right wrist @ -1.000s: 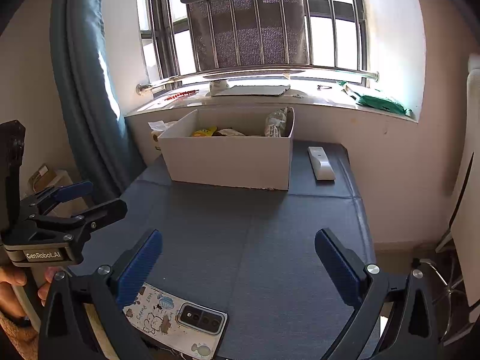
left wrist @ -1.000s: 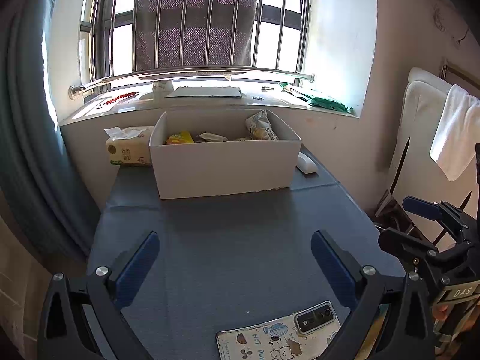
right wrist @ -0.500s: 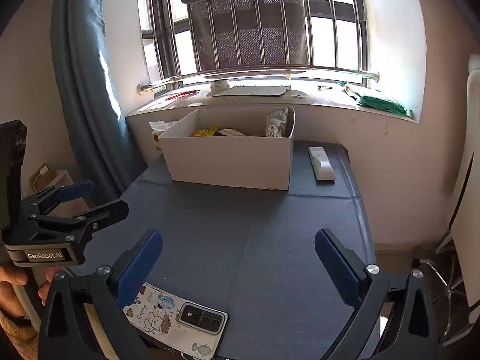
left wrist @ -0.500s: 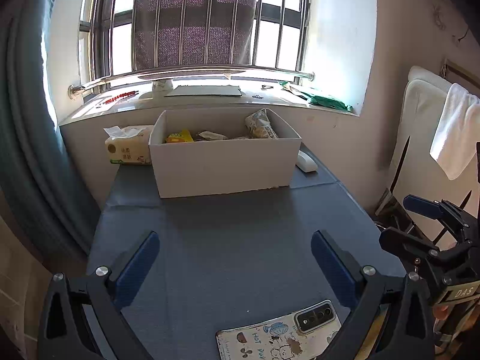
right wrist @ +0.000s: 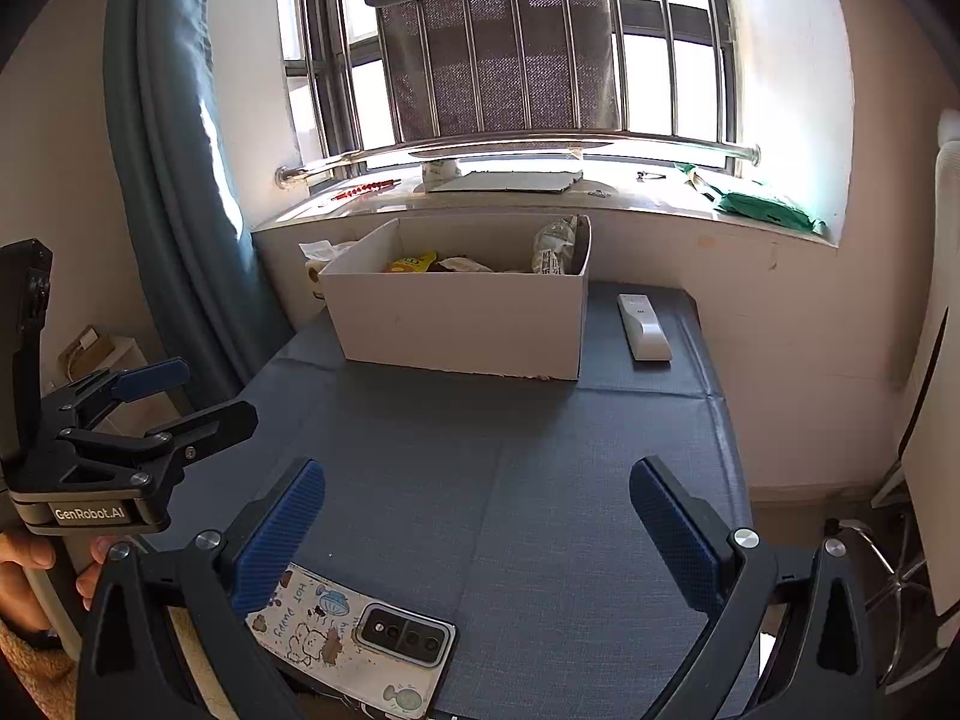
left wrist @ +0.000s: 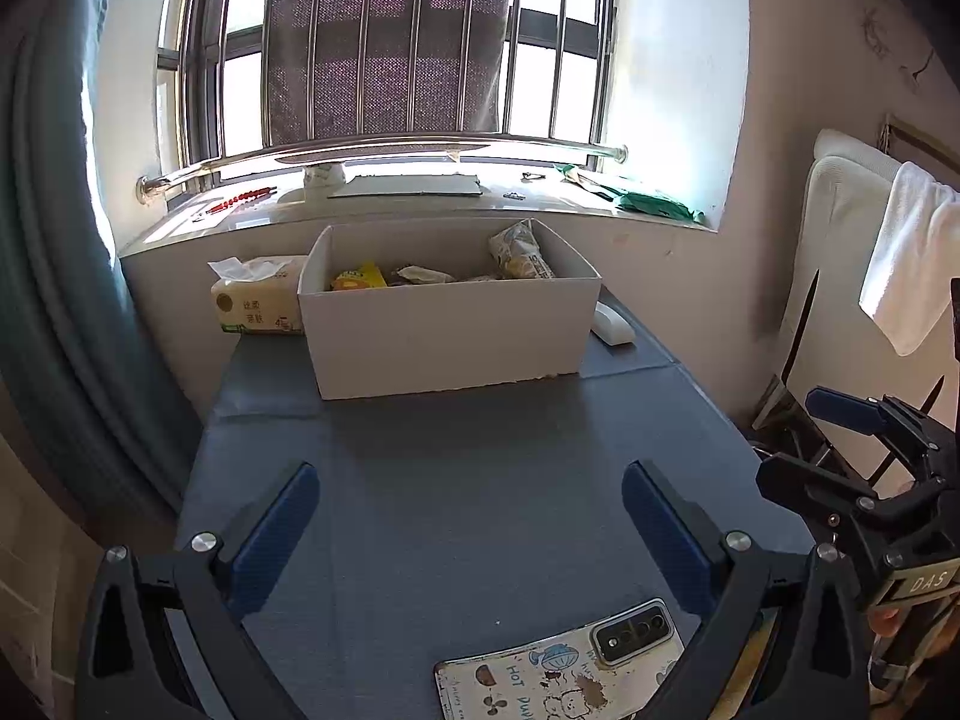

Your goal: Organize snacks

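A white cardboard box (left wrist: 447,333) (right wrist: 462,321) stands at the far end of the blue-grey table (left wrist: 480,480), under the window. Inside it lie a yellow snack packet (left wrist: 359,277) (right wrist: 410,263), a pale flat packet (left wrist: 423,274) and an upright crinkled bag (left wrist: 519,252) (right wrist: 552,249) at the right. My left gripper (left wrist: 471,510) hangs open over the near table with nothing between its fingers. My right gripper (right wrist: 477,510) is open too, and empty. Each gripper shows at the edge of the other's view.
A phone in a cartoon case (left wrist: 564,663) (right wrist: 354,639) lies at the near table edge. A white remote (right wrist: 643,325) rests right of the box, a tissue pack (left wrist: 255,297) left of it. A blue curtain (right wrist: 174,180) hangs left; a chair with a towel (left wrist: 906,252) stands right.
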